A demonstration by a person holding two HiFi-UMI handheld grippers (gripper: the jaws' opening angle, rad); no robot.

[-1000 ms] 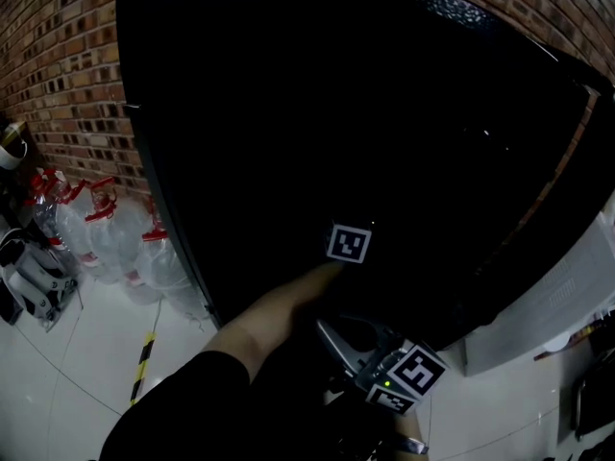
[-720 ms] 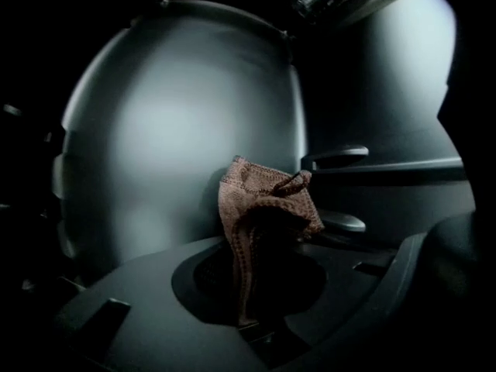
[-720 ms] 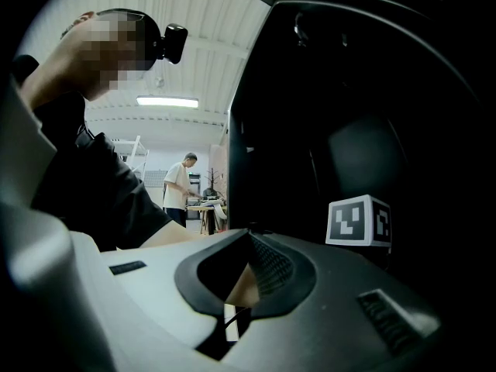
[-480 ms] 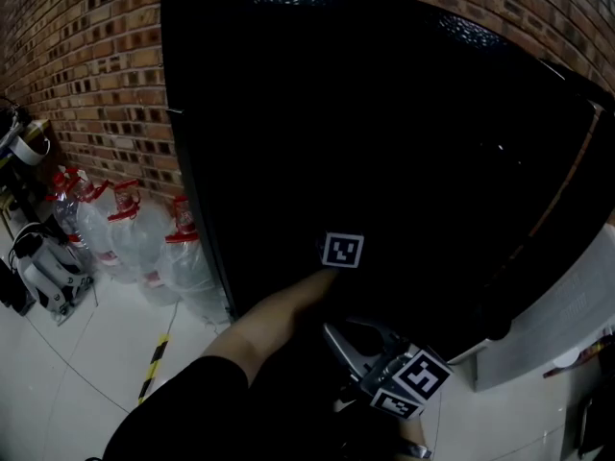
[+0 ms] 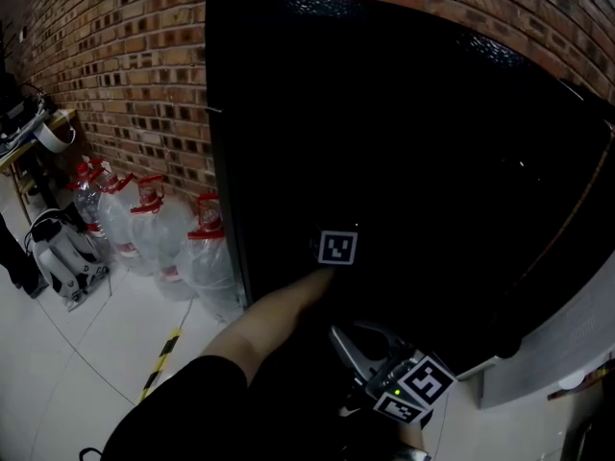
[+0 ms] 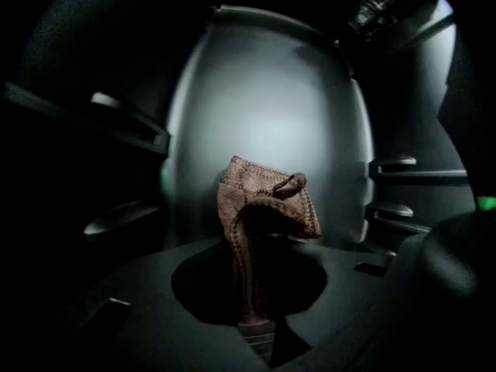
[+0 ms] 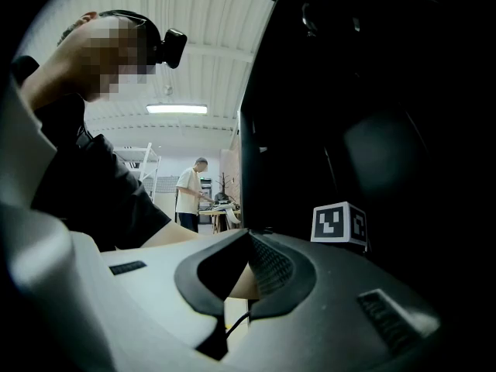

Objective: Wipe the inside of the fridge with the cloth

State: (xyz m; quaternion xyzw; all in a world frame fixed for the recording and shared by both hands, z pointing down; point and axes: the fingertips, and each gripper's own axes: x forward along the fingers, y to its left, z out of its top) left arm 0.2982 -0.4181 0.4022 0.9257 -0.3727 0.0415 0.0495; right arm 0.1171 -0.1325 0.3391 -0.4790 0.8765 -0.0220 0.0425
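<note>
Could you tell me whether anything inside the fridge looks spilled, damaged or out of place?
Nothing spilled or damaged shows. Only the cloth, pinched in the left gripper, is bunched and folded over rather than spread flat.

No readable words, brands or numbers anywhere.
Marker cube [image 5: 337, 248] and second marker cube [image 5: 420, 389]: black-and-white square code patterns only, no letters.
Water jugs [image 5: 159, 230]: red labels, print too small to read.
Floor tape [image 5: 163, 361]: yellow-black stripes, no text.

fridge [image 5: 432, 133] inside too dark in head view, cloth [image 6: 267, 200] lower end hidden in left tool [image 6: 252, 320]
</note>
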